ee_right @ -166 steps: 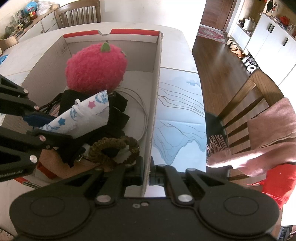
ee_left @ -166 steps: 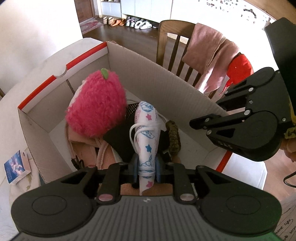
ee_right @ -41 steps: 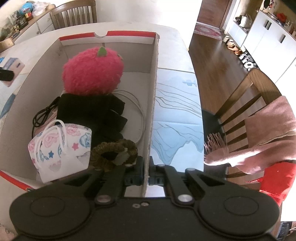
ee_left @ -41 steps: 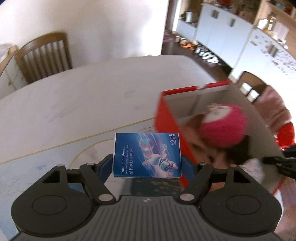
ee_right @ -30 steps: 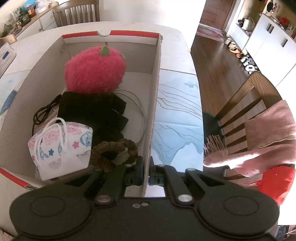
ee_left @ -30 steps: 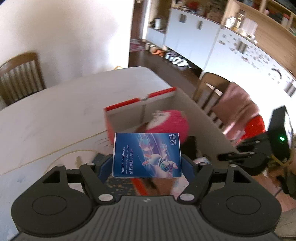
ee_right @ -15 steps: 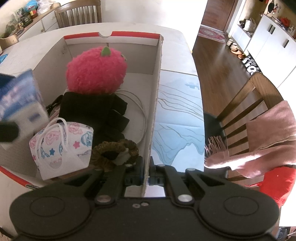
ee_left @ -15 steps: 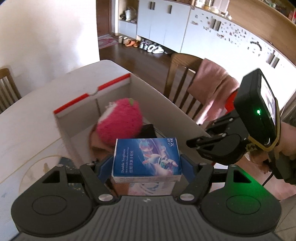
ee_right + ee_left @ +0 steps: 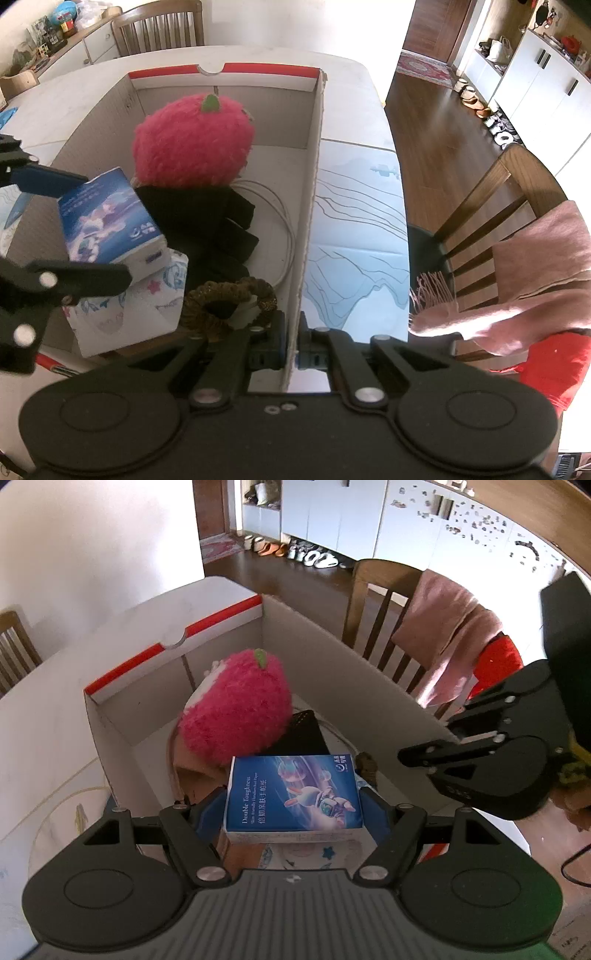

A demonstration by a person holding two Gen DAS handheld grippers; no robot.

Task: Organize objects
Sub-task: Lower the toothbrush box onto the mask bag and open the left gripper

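"Double Toughness" reads the blue tissue pack [image 9: 293,794] — clamped between the left gripper [image 9: 293,805] fingers, hovering over the cardboard box [image 9: 369,679], above the patterned face mask [image 9: 125,306]. Right gripper [image 9: 291,347] fingers pinch the box's side wall — pink plush strawberry [image 9: 192,142] sits inside.

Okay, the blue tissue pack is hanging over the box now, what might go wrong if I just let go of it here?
1. The blue tissue pack, held in the left tongs, hangs over the patterned face mask; dropped here, it would likely land on the mask and cover it.
2. The box is already crowded by the pink plush and black pouch, so the pack may settle tilted.
3. The right tongs grip only the thin box wall, which could flex.
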